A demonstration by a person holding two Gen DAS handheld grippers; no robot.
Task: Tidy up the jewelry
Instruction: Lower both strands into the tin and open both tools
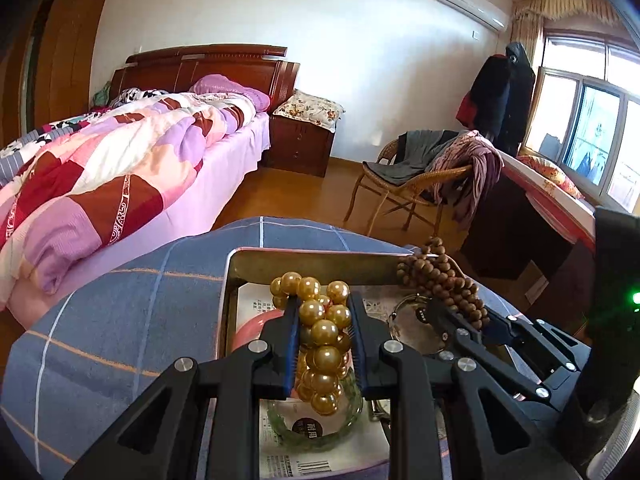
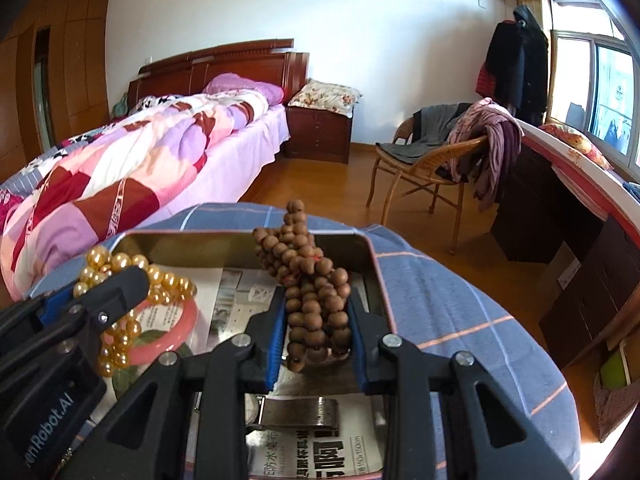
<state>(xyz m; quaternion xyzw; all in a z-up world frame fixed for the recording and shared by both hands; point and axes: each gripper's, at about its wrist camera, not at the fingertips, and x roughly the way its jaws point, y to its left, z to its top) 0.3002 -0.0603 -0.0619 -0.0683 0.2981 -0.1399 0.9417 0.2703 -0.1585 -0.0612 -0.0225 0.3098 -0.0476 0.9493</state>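
Between blue pads, glossy golden pearls [image 1: 324,332] hang bunched.

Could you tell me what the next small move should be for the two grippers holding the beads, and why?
Probably lower both into the tin tray and release: the left gripper is shut on the gold pearl strand, the right gripper on the wooden bead strand, both above its paper lining.

Behind the blue checked cloth [image 1: 120,320] there's a bed [image 1: 224,152] with a patchwork quilt [image 1: 120,160], a wooden nightstand [image 1: 298,144], a wicker chair [image 1: 404,188] piled with clothes, and a wall air conditioner [image 1: 472,2].
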